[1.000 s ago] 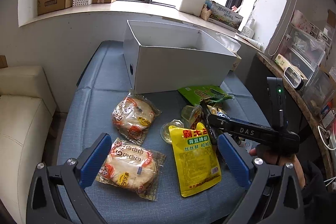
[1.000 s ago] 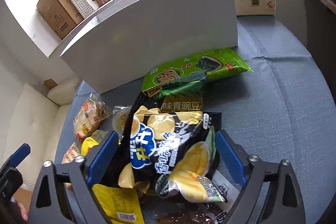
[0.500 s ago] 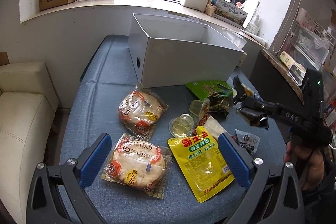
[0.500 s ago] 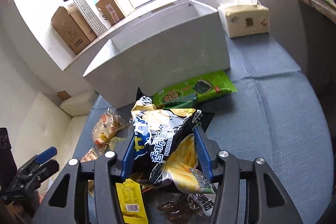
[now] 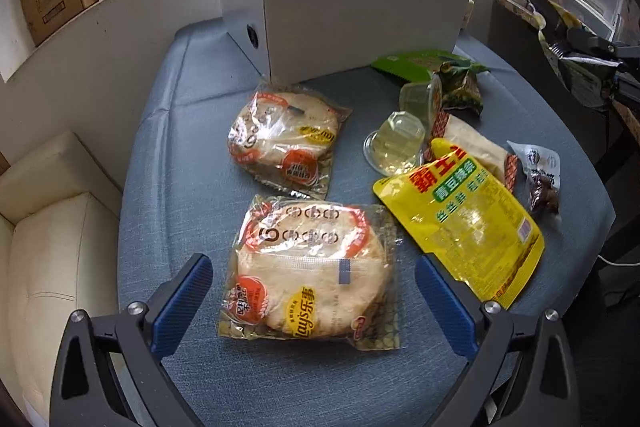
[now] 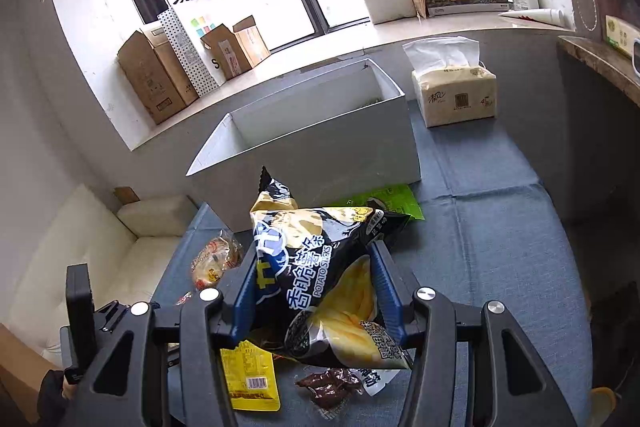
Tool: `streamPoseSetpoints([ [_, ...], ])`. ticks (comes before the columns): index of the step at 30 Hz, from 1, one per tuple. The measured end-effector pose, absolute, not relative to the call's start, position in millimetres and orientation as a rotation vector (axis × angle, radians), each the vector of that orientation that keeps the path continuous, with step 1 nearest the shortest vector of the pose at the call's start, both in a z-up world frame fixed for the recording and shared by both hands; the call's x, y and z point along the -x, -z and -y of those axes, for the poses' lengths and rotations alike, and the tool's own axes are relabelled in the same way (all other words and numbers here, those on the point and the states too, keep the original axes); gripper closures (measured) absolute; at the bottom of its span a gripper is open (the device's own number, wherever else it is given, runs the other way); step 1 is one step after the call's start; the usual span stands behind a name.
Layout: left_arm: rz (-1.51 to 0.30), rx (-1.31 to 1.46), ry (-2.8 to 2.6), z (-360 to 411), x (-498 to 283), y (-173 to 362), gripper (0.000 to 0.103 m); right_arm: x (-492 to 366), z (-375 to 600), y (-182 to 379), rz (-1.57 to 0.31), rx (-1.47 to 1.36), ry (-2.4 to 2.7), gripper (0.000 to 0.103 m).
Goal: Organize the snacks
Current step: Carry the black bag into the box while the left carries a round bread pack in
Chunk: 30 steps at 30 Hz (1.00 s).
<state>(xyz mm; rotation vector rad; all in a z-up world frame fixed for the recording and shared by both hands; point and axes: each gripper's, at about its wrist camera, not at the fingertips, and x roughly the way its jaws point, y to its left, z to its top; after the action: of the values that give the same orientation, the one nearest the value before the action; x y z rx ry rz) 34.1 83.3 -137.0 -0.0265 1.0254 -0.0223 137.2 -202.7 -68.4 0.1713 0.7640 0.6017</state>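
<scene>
Right gripper (image 6: pixel 314 291): both blue pads pressed into the sides of the black potato-stick bag (image 6: pixel 320 267); jaws closed in on it within the last second and have since held that width. Bag pinched across its middle, crumpled top corner sticking up past the fingertips, lower end hanging down below the pads. It is clear of the blue cloth table (image 6: pixel 500 247) and sits on the near side of the white box (image 6: pixel 320 143), which is open at the top.

Left gripper (image 5: pixel 314 303): jaws wide apart, nothing gripped. Nearer wrapped flat cake (image 5: pixel 312 267) lies on the cloth between the two pads, gap visible on either side; no contact seen. Second wrapped cake (image 5: pixel 286 143) lies between that one and the white box.

Other snacks, relative to the white box: green seaweed pack (image 5: pixel 416 61) lies just in front of its near wall; two clear jelly cups (image 5: pixel 394 143) further out; yellow pea pouch (image 5: pixel 464 215) further still, beside the nearer cake; small dark snack packet (image 5: pixel 540 179) just beside the pouch.
</scene>
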Motion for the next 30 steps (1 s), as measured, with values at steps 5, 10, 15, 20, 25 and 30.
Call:
streamPoseSetpoints([
  [5,-1.018,0.003,0.035,-88,-39,149,0.0,-137,198,72,-0.776,-0.159,-0.616,0.047],
  [10,-1.006,-0.001,0.028,-89,-39,144,0.018,-135,197,75,-0.786,-0.158,-0.622,0.047],
  [15,-0.981,0.013,-0.009,-92,-31,133,0.022,-134,195,75,-0.788,-0.154,-0.631,0.047],
  [20,-0.898,0.034,-0.01,-90,-20,97,0.022,-135,194,78,-0.791,-0.156,-0.64,0.047],
  [25,-0.818,0.068,-0.015,-84,-29,55,0.022,-139,191,74,-0.782,-0.147,-0.652,0.047],
  [30,-0.714,0.093,0.0,-79,-49,15,0.022,-154,184,56,-0.743,-0.122,-0.674,0.047],
])
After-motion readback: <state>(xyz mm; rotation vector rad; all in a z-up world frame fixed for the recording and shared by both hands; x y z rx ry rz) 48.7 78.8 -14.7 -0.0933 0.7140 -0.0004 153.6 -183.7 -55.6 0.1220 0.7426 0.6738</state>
